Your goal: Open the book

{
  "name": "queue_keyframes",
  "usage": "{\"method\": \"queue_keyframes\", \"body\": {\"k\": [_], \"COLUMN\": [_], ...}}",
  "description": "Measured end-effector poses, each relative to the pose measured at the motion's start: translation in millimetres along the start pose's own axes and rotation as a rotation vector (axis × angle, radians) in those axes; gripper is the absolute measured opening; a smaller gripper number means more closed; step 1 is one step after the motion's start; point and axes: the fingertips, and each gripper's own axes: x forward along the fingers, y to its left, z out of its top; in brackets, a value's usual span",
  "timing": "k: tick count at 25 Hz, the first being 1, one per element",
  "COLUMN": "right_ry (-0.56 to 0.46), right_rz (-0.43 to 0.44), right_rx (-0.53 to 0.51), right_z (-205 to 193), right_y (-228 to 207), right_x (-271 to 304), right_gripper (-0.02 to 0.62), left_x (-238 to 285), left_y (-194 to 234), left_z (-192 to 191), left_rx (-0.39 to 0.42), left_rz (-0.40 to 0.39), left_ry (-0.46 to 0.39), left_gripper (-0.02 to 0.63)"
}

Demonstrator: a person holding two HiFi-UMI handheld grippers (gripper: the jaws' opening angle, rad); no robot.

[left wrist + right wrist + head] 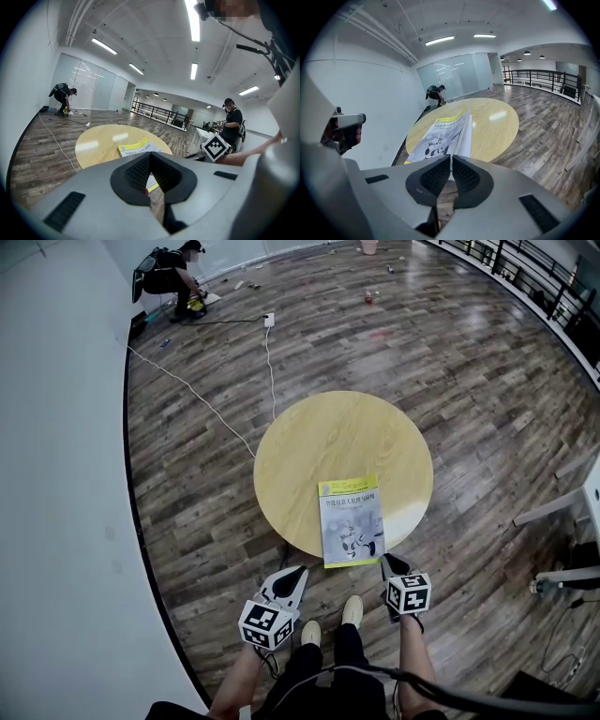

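Head view: book (352, 519) lies at the near edge of the round tabletop (319, 442), its near end poking over the rim. The rest of the top is bare, with open wood floor all round it. A white cable (197, 395) trails off beyond the far left edge. The left gripper (300, 572) hangs off the table, short of the book. The right gripper (386, 562) is at the book's near right corner.

Left gripper view: the left gripper (150, 157) has its tips together with nothing between them. Only this view shows a person (230, 123) standing to the right.

Right gripper view: the right gripper (451, 159) is pinched nearly closed on the cover (440, 136), which is raised off the pages. A railing (543, 77) runs along the far right.
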Motion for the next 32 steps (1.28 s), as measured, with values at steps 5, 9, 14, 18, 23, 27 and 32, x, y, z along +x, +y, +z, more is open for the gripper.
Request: {"method": "queue_keyframes", "body": {"k": [5,9,14,18,23,27,32], "right_ry": [-0.032,-0.048,-0.057,-0.064,-0.072,-0.071,-0.065], "right_rz": [0.016,0.027,0.047,0.067,0.110,0.146,0.191], "right_rx": [-0.060,-0.097,-0.139,-0.178,-0.237,-0.259,-0.291], "right_z": [20,33,42,51,63,65,72], "right_y": [20,34,52,70,101,123,155], "right_x": [-6,-8,-7,-5,4,9,19], "right_gripper": [0.018,0.017,0.015,0.014,0.012,0.012,0.012], "left_x": [-16,-30,-52,-70,-89,-108,-134], "left_y": [7,12,20,30,44,52,70], "left_z": [4,7,5,6,3,-1,-3], "left_rx": [-0.001,-0.003,-0.012,-0.023,-0.036,-0.047,-0.065], "left_rz": [0.022,0.041,0.077,0.110,0.151,0.186,0.236], "left_ry": [-0.020,-0.038,-0.056,-0.075,-0.098,-0.113,-0.128], "left_gripper": [-0.002,-0.002,-0.002,-0.002,-0.002,-0.002,-0.002]}}
